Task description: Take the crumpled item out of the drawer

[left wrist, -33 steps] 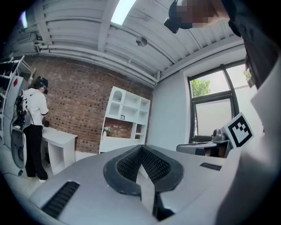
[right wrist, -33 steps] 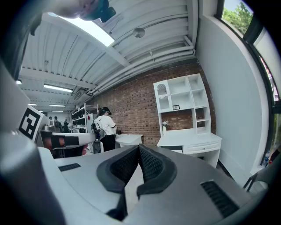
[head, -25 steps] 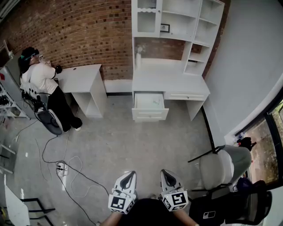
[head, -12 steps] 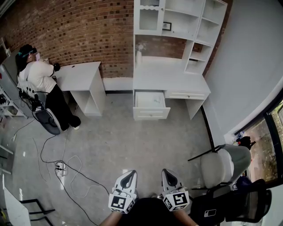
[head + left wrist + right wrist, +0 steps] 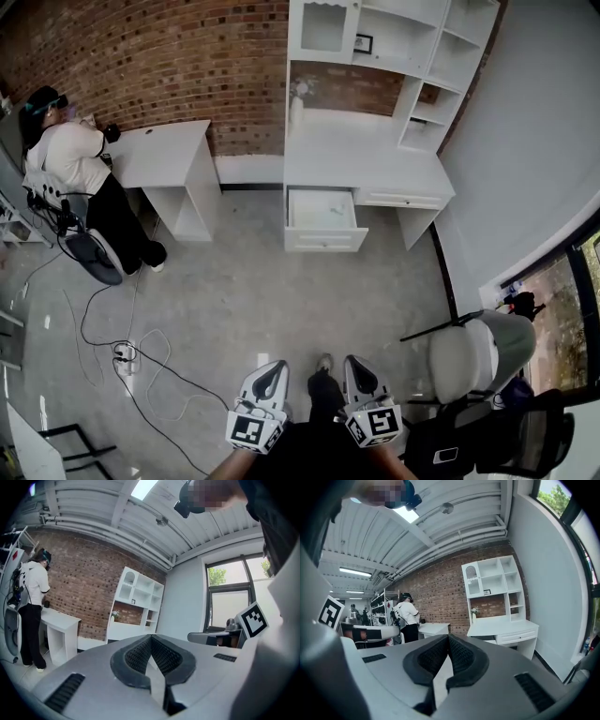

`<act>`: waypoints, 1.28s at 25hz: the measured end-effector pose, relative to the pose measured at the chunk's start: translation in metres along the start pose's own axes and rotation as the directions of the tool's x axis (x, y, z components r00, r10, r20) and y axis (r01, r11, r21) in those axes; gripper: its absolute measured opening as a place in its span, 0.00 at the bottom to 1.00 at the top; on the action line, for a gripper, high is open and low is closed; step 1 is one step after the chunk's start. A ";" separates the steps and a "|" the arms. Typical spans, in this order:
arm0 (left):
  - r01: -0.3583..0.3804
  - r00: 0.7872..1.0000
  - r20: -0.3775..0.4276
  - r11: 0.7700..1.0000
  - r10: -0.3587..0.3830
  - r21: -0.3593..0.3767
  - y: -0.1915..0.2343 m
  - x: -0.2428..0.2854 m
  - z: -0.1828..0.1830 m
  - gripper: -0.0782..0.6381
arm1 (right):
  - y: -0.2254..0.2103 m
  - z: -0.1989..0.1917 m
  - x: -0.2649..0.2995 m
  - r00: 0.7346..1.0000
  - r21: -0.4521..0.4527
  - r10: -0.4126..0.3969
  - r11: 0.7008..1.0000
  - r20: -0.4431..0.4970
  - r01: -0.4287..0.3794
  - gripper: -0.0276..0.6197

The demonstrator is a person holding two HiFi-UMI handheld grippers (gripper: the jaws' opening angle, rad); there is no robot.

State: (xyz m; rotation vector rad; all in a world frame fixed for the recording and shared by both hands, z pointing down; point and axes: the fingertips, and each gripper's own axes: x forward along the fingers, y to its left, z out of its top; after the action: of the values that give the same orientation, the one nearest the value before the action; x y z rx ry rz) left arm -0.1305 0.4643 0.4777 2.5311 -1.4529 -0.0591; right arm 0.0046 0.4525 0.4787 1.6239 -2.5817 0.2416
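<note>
Left claw [image 5: 274, 367] and right claw [image 5: 354, 362], pinched empty, above grey floor [image 5: 244, 309] facing brick wall [image 5: 187, 56].

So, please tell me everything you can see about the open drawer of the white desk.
The drawer is white and looks like painted wood, with a panelled front. It stands pulled out from the left part of the white desk, just under the desktop, and juts out over the grey floor. Its inside is pale, and what lies in it is too small to tell. Nothing but the desk touches it.
</note>
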 end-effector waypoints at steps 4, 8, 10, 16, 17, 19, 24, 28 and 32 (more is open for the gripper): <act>-0.032 0.999 -0.007 0.999 0.032 -0.001 0.027 0.060 0.002 0.14 | -0.039 0.005 0.058 1.000 -0.008 0.018 1.000 0.010 -0.018 0.06; -0.075 0.997 -0.015 0.997 0.076 0.010 0.052 0.132 0.014 0.14 | -0.082 0.020 0.117 0.998 -0.056 0.065 0.996 0.006 -0.065 0.06; -0.091 0.996 -0.011 0.996 0.091 0.021 0.059 0.170 0.025 0.14 | -0.107 0.030 0.145 0.996 -0.059 0.092 0.994 0.007 -0.091 0.06; -0.120 0.993 0.003 0.993 0.120 0.014 0.069 0.257 0.048 0.14 | -0.175 0.049 0.216 0.993 -0.057 0.122 0.991 0.001 -0.122 0.06; -0.122 0.992 -0.001 0.992 0.122 0.014 0.072 0.269 0.051 0.14 | -0.182 0.051 0.228 0.992 -0.051 0.123 0.991 -0.001 -0.123 0.06; -0.120 0.993 -0.010 0.993 0.120 0.019 0.080 0.290 0.055 0.14 | -0.194 0.053 0.252 0.992 -0.037 0.122 0.992 -0.007 -0.122 0.06; -0.099 0.994 -0.036 0.995 0.099 0.002 0.122 0.359 0.051 0.14 | -0.222 0.052 0.327 0.993 -0.042 0.112 0.993 -0.029 -0.113 0.06; -0.056 0.997 -0.052 0.998 0.056 0.009 0.164 0.414 0.055 0.14 | -0.244 0.054 0.395 0.996 -0.035 0.071 0.997 -0.045 -0.073 0.06; 0.009 0.999 -0.038 1.000 -0.009 0.017 0.205 0.470 0.077 0.14 | -0.262 0.062 0.467 0.997 -0.034 0.020 0.999 -0.069 -0.022 0.06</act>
State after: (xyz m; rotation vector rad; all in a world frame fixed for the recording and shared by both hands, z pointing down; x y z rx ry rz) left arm -0.0760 -0.0516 0.4818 2.5379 -1.4336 0.0002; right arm 0.0386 -0.0848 0.5127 1.5499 -2.5387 0.2480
